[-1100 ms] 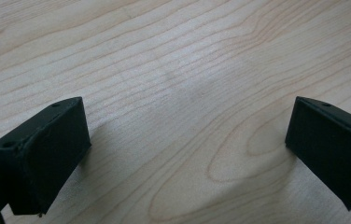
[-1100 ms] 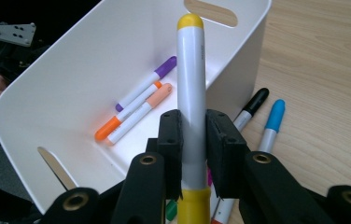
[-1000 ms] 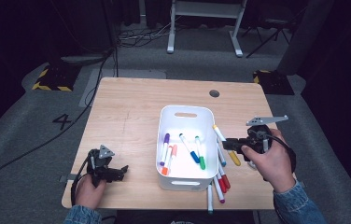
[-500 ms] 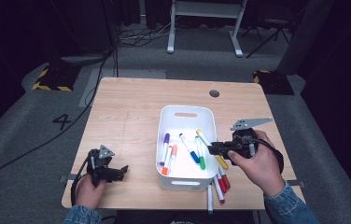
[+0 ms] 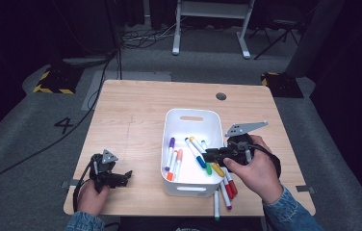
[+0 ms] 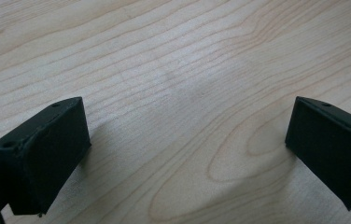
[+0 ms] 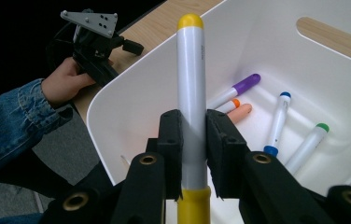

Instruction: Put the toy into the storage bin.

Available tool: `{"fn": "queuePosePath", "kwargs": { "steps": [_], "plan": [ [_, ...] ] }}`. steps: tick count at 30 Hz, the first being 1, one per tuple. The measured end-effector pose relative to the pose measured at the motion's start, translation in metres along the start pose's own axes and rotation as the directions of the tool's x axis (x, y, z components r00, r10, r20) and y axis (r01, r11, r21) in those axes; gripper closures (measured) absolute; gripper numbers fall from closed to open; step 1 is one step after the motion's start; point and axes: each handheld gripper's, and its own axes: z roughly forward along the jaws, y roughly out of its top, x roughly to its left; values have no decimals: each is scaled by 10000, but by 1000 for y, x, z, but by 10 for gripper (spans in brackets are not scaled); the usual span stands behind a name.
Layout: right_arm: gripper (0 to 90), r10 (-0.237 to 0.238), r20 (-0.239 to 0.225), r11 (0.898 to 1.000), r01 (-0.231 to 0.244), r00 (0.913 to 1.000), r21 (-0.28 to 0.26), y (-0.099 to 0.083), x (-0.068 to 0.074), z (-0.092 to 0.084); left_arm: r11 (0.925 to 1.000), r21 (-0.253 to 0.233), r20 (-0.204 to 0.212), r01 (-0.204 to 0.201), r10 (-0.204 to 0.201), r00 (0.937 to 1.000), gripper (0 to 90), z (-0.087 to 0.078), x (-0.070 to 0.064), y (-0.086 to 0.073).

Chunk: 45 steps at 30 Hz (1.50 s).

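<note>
My right gripper (image 5: pixel 208 155) is shut on a white marker with yellow ends (image 7: pixel 192 70). It holds the marker level over the right side of the white bin (image 5: pixel 165 144), pointing left across it. Inside the bin (image 7: pixel 141 93) lie a purple marker (image 7: pixel 239 87), an orange one (image 7: pixel 235 112), a blue one (image 7: pixel 277 122) and a green one (image 7: pixel 310 142). My left gripper (image 5: pixel 126 176) rests low at the table's front left. Its jaws stand open (image 6: pixel 183 144) over bare wood, with nothing between them.
Several loose markers (image 5: pixel 227 190) lie on the table between the bin's right wall and the hand holding the right gripper. The wooden table (image 5: pixel 131 120) has a round cable hole (image 5: pixel 221 96) at the back right. The other hand and left gripper (image 7: pixel 99 42) show beyond the bin.
My right gripper has carried the yellow marker leftward, from beside the bin's right wall to over the bin. The left gripper has stayed where it was.
</note>
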Motion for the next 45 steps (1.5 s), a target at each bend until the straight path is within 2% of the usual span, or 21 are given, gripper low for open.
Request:
{"fn": "queuePosePath", "kwargs": {
  "steps": [6,15,19,28,33,34,35,41,42,43,45],
  "plan": [
    [769,-48,-40,9996,49,10000,291,-3,0,11,10000,12,38,13,-13,10000,0,0,0,0],
    [770,-171,269,9974,152,9995,704,-8,-1,19,10000,3,7,-2,2,10000,0,0,0,0],
    [769,-389,328,9959,360,9987,830,-10,0,22,10000,3,14,-1,1,10000,0,0,0,0],
    [770,-434,462,9910,371,9980,1286,-14,-1,33,10000,1,8,-1,1,10000,0,0,0,0],
    [769,-642,546,9843,542,9964,1682,-16,2,40,10000,2,7,-1,1,10000,0,0,0,0],
    [769,-831,541,9831,730,9951,1680,-16,2,42,10000,13,44,14,-14,10000,0,0,0,0],
    [769,-700,570,9823,588,9959,1781,-16,3,42,10000,1,17,-3,3,10000,0,0,0,0],
    [767,-1098,796,9720,903,9908,2169,-17,5,48,10000,9,25,8,-9,10000,0,0,0,0],
    [727,-1043,697,9714,866,9921,2212,-17,6,49,10000,1,6,-5,5,10000,0,0,0,0],
    [651,-1161,740,9728,984,9905,2098,-18,5,50,10000,10,24,7,-7,10000,0,0,0,0],
    [613,-974,563,9816,865,9937,1705,-18,5,50,10000,4,10,-2,2,10000,0,0,0,0]
  ]
}}
